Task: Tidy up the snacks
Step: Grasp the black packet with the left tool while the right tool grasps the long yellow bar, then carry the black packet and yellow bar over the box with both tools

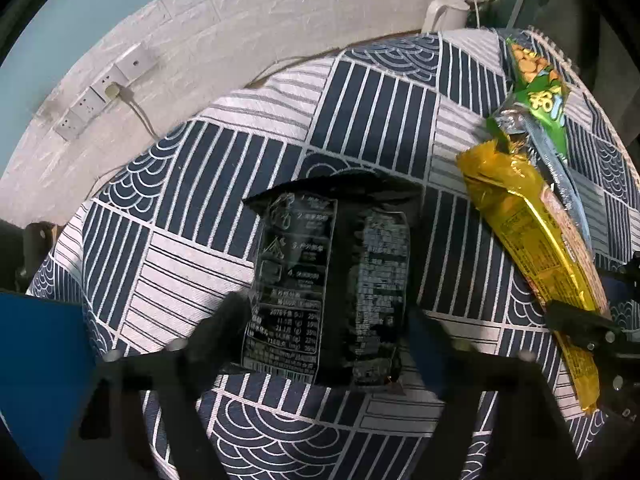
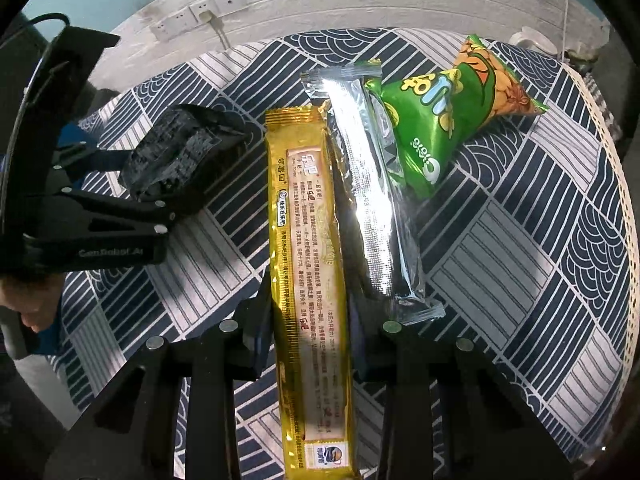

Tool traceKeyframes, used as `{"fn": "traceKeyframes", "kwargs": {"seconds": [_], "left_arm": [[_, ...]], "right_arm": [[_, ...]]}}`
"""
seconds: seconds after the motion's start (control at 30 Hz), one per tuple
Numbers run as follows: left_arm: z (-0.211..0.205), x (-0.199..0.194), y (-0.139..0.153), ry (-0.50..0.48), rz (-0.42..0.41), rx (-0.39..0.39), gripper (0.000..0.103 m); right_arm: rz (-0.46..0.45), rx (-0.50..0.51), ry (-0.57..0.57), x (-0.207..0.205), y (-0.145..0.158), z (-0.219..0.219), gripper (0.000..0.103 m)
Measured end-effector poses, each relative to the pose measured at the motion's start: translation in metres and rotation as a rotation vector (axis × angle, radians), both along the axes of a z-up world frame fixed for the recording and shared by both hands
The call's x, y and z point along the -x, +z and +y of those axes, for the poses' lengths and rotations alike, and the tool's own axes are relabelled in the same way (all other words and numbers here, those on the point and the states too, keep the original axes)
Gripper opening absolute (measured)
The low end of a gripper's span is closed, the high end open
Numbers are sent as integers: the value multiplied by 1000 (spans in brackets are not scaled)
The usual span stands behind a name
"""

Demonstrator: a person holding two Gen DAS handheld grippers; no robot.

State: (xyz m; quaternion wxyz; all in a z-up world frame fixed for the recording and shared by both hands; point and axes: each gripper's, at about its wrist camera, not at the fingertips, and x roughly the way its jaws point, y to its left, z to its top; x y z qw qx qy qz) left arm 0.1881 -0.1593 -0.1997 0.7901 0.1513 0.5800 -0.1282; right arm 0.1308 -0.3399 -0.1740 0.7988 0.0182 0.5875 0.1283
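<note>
- Right gripper [image 2: 310,340] is clamped on the yellow snack pack [image 2: 310,240], beside the silver pack [image 2: 372,192] and green bag [image 2: 436,120].
- Left gripper [image 1: 328,336] straddles the black packet [image 1: 328,280] on the patterned tablecloth [image 1: 180,208]; whether its fingers press it, I cannot tell.

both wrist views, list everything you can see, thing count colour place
black snack pack: one, black with white print, on the cloth between the left gripper's fingers
yellow snack bar: one, gold, between the right gripper's fingers
silver packet: one, silver, beside the yellow bar
green snack bag: one, green and orange, overlapping the silver packet's far end
tablecloth: one, navy and white patterned, under everything
wall sockets: a row, white, on the brick wall
white jug: one, behind the table
left gripper: black, jaws around the black pack
right gripper: black, shut on the yellow bar
</note>
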Motion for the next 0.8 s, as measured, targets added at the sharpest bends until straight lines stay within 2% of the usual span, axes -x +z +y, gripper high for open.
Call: {"fn": "traceKeyframes", "kwargs": {"seconds": [0.03,0.13,0.3,0.8], "left_arm": [[1,1,1,2,-1,2,63],[8,3,4,24,14,37,63],[20,16,11,44,5,45,63],[53,79,58,20,-76,-4,63]], "right_arm": [[0,1,-1,1,1,1,31],[-3,7,0,3,2,3,31],[-17,11,8,8,11,7,31],[-60,-3,51,32,43,27,31]]}}
